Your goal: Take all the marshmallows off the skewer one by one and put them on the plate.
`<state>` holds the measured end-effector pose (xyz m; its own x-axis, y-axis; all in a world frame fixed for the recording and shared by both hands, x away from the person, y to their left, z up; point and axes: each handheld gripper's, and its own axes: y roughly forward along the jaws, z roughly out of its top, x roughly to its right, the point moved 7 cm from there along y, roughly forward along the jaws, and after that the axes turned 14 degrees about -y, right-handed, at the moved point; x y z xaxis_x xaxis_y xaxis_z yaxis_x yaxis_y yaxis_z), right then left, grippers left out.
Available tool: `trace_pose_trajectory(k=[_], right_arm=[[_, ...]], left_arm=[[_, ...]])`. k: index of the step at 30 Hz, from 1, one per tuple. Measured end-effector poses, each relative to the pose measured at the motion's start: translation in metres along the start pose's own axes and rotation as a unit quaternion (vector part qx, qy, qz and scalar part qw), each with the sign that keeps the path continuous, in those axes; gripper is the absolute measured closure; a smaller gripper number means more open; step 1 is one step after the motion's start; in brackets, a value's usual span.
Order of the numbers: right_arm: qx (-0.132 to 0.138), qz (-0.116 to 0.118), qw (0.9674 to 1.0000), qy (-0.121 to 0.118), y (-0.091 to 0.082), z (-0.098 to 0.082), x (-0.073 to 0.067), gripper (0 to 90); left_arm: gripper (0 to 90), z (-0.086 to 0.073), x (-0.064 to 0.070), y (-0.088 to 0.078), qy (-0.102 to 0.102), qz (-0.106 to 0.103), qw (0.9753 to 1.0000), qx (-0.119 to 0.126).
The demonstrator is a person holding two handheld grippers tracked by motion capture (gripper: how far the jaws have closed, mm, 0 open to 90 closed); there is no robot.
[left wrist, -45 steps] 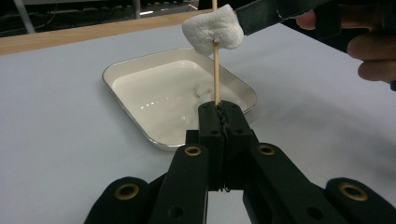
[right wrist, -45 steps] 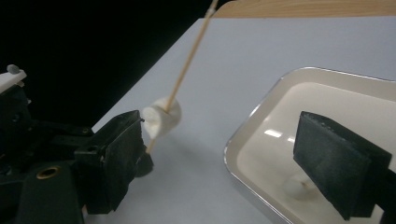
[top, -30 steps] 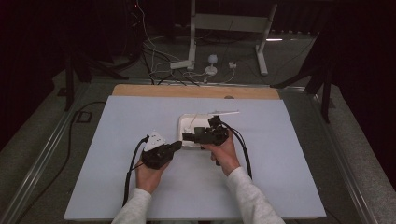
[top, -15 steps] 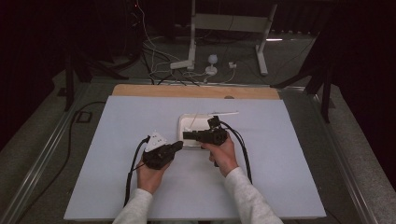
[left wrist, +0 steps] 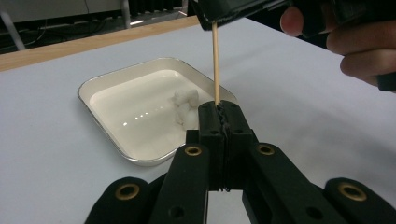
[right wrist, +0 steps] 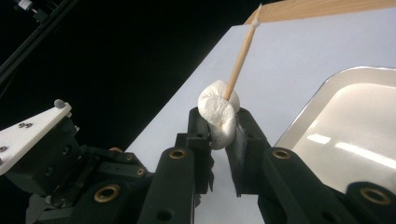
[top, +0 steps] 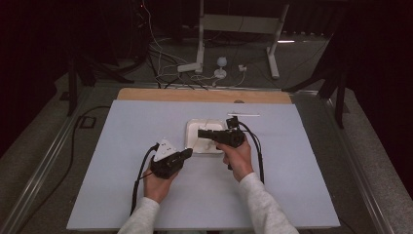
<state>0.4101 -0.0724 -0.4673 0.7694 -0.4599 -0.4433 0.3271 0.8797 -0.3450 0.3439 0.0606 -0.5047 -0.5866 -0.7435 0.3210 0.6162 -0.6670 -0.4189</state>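
Left gripper (left wrist: 219, 116) clamped shut on wooden skewer (left wrist: 215, 65). Right gripper (right wrist: 219, 126), jaws just closing, pinches a white lump, seemingly marshmallow (right wrist: 218, 112), over the tray (left wrist: 140, 79).

A pale blue table top (top: 146, 122) has a wooden strip (top: 160, 94) along its far edge, and past that edge on the grey floor (top: 380, 146) stand a white metal stand (top: 202, 39), loose white cables (top: 165, 63) and a small round white object (top: 221, 62).
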Motion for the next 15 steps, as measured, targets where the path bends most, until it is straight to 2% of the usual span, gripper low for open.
trace_pose_trajectory(k=[6, 10, 15], right_arm=[[0.014, -0.007, 0.9999, 0.000, -0.004, 0.006, 0.000, 79.9], [0.029, -0.013, 0.9995, 0.009, -0.010, 0.011, 0.004, 80.0], [0.040, -0.020, 0.9990, 0.009, -0.016, 0.017, 0.007, 80.1]], left_arm=[[90.0, 0.000, -0.001, -0.003, 0.009, -0.003, 1.0000, 0.002], [90.0, -0.002, -0.002, -0.005, 0.028, 0.007, 0.9996, -0.005], [90.0, -0.004, -0.001, -0.005, 0.038, 0.009, 0.9992, -0.009]])
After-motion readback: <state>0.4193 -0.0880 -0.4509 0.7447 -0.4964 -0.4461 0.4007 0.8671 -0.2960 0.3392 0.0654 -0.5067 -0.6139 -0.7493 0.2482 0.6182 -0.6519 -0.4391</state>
